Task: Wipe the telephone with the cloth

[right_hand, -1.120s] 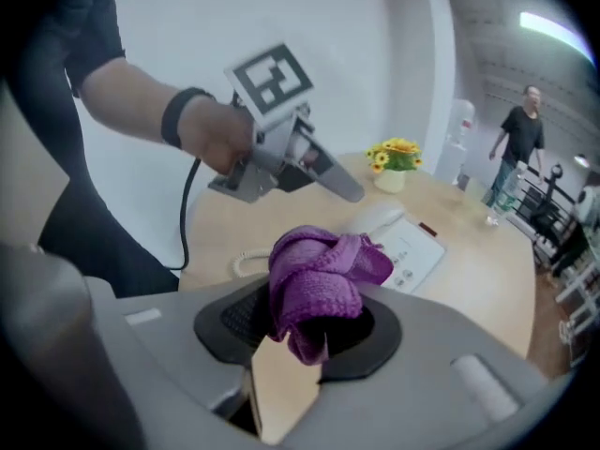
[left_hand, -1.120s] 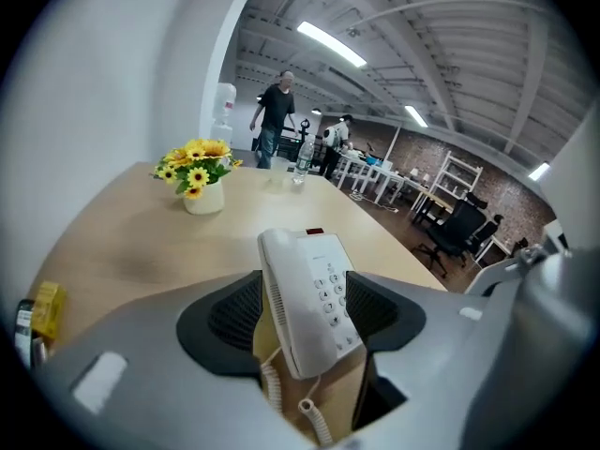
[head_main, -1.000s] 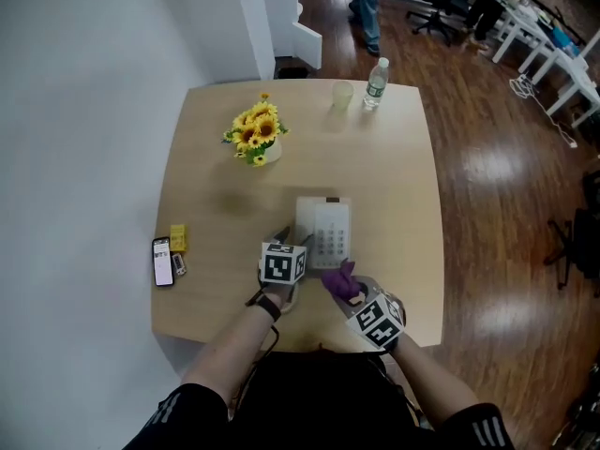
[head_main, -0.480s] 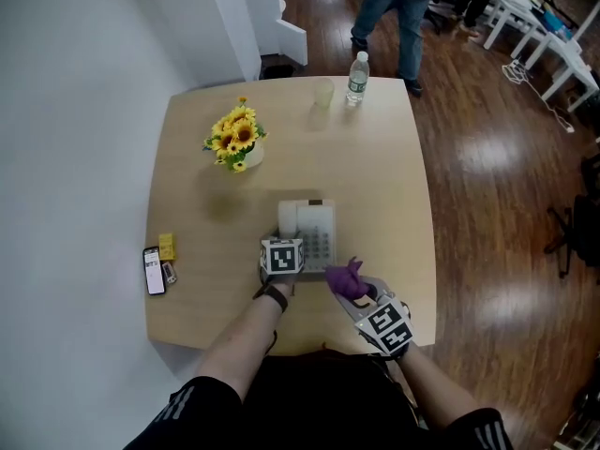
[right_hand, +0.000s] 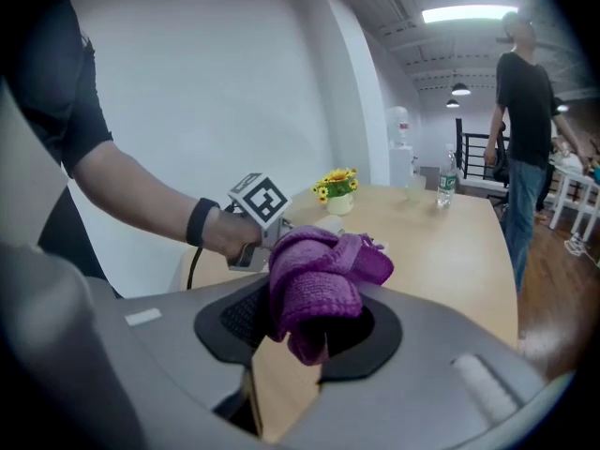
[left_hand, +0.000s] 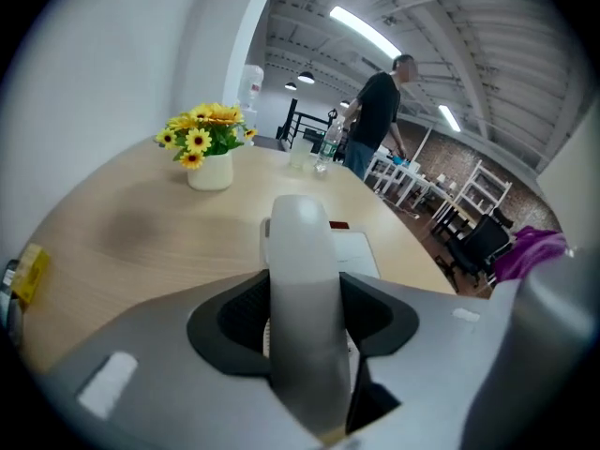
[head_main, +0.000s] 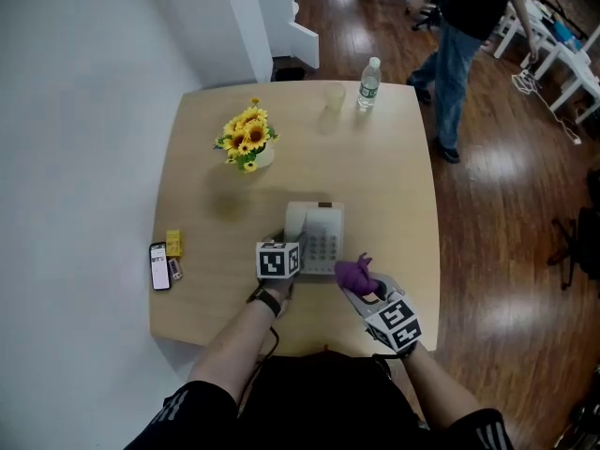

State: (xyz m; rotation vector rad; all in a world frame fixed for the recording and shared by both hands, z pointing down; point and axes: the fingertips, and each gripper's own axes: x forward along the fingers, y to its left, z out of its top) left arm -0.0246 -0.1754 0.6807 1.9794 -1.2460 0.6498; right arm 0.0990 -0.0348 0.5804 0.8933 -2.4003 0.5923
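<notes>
- Purple cloth (head_main: 353, 271) is sitting pinched in the right gripper's (right_hand: 309, 331) jaws beside the telephone (head_main: 326, 237), ready for wiping.
- Left gripper (left_hand: 302, 331) jaws are clamping the handset (left_hand: 300, 251), likely steadying the telephone on the surface (head_main: 394, 186).

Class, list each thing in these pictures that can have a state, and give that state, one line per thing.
left gripper: shut on the handset
handset: clamped in the left gripper
right gripper: shut on the cloth
cloth: bunched up, held in the right gripper
water bottle: upright, cap on
cup: upright
smartphone: lying flat, screen lit
</notes>
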